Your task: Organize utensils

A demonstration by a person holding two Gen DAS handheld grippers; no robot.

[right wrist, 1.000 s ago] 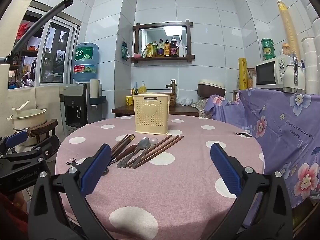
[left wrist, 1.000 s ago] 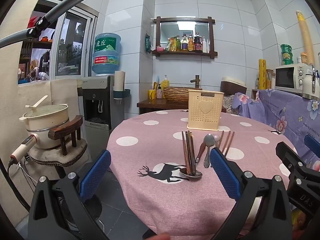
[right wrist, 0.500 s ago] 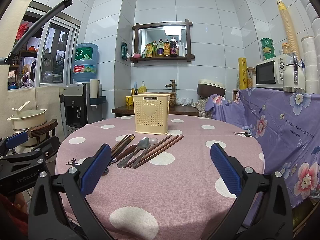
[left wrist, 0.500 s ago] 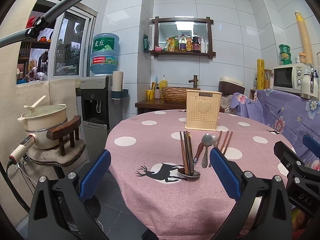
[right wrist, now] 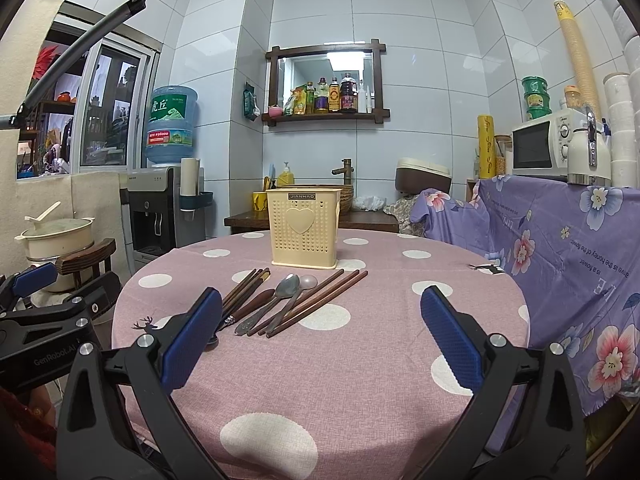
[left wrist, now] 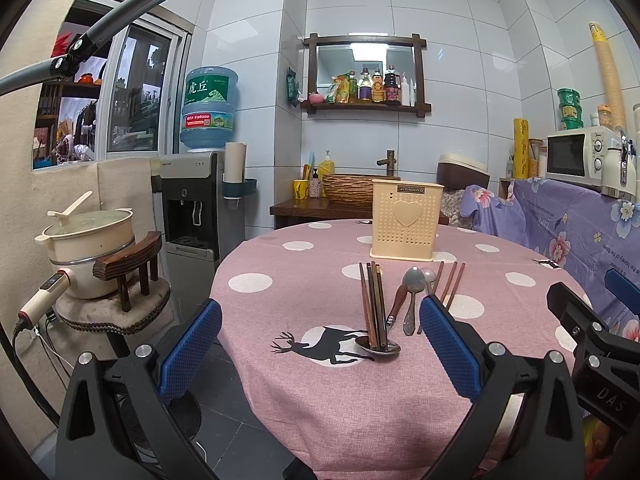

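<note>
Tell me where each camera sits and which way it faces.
Left wrist: on the open left claw at the table's left edge, facing the utensil holder; the right claw shows.
Right wrist: on the open right claw, facing the holder; the left claw shows.
Shared: holder, chopsticks, spoons.

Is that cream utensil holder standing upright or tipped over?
Upright. The cream utensil holder stands flat on the pink tablecloth, its open top upward, behind the chopsticks and spoons.

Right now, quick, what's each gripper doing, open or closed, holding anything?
Left gripper: open, holding nothing.
Right gripper: open, holding nothing.
</note>
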